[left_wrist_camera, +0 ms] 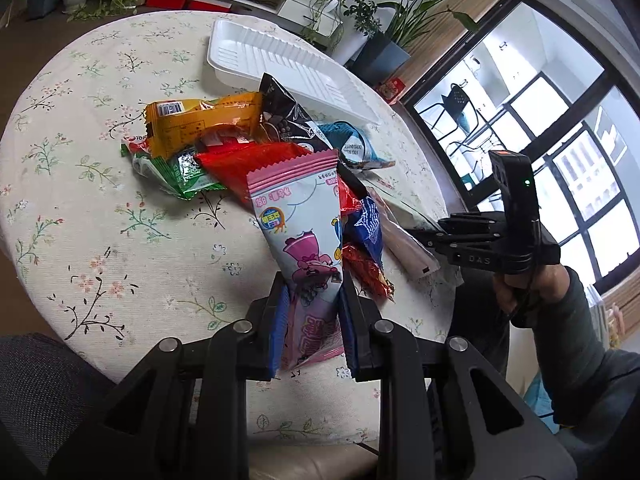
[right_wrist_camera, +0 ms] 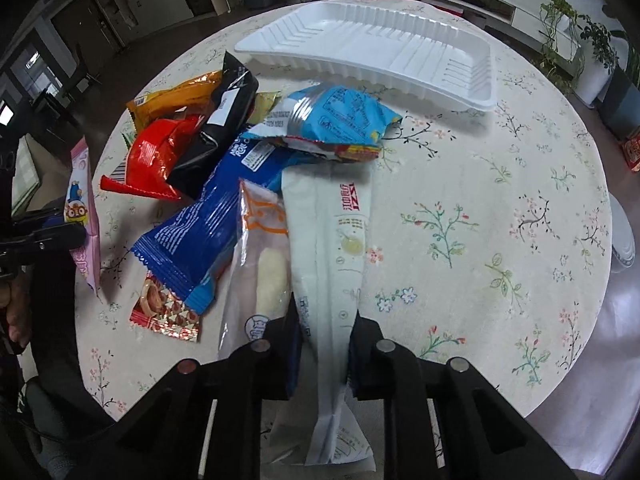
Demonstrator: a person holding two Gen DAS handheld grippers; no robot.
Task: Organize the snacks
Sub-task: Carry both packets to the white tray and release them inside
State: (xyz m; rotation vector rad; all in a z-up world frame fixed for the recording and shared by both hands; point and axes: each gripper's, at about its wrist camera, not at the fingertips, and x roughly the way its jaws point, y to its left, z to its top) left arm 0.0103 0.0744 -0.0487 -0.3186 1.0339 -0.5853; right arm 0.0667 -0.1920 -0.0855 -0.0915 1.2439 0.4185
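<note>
The left gripper (left_wrist_camera: pixel 312 300) is clamping a pink packet (left_wrist_camera: pixel 298 216), the right gripper (right_wrist_camera: pixel 324 344) a white packet (right_wrist_camera: pixel 332 240), both near the tray (right_wrist_camera: pixel 486 92); bare tablecloth (right_wrist_camera: pixel 500 220) is lying beside it.

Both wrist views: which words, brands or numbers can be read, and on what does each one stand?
"D A S": on the right gripper body, left wrist view.
"OlO": on the pink packet, part of a longer word, right wrist view.
Other print on the white packet, blue packet and orange packet: too small or blurred.

Snack pile (right_wrist_camera: pixel 224 184) on table (right_wrist_camera: pixel 500 220); tray (right_wrist_camera: pixel 384 44) behind pile.
</note>
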